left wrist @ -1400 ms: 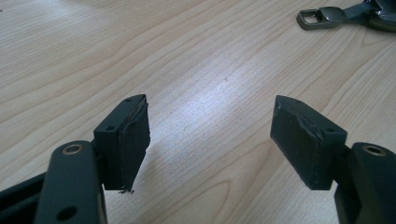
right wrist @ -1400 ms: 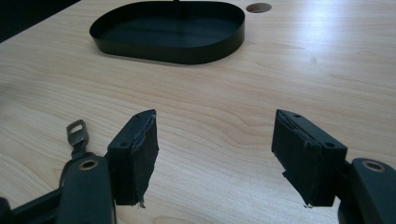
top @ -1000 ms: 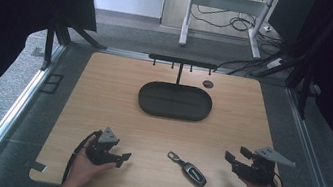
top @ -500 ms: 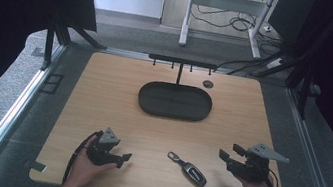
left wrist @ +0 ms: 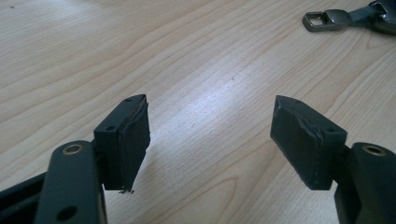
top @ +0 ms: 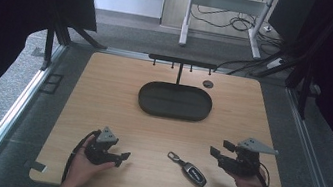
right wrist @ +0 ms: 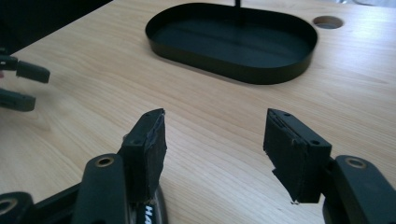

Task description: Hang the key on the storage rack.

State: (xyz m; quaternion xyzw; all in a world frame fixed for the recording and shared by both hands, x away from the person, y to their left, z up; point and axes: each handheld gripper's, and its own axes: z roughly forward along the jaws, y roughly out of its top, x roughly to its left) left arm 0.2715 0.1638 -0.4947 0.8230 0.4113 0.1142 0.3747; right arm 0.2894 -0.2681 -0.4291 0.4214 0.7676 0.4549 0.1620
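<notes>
Left tongs (top: 121, 158) agape, empty, low over bench (top: 117, 101). Right tongs (top: 217, 149) agape, empty. Key fob (top: 191, 171) between tongs, nearer right; black tray (top: 175, 101) beyond.

Black key fob (top: 193, 172) with metal loop, flat on table, near front edge, between grippers, untouched.

The right tool (right wrist: 215, 154) hangs over the wooden desk (right wrist: 93, 93) with its two black jaws spread wide and nothing between them. Beyond the jaws sits a black oval tray (right wrist: 261, 74), a round hole (right wrist: 328, 21) just past its far right end. Well left of the tray, the left tool (right wrist: 21, 86) shows at the edge.
</notes>
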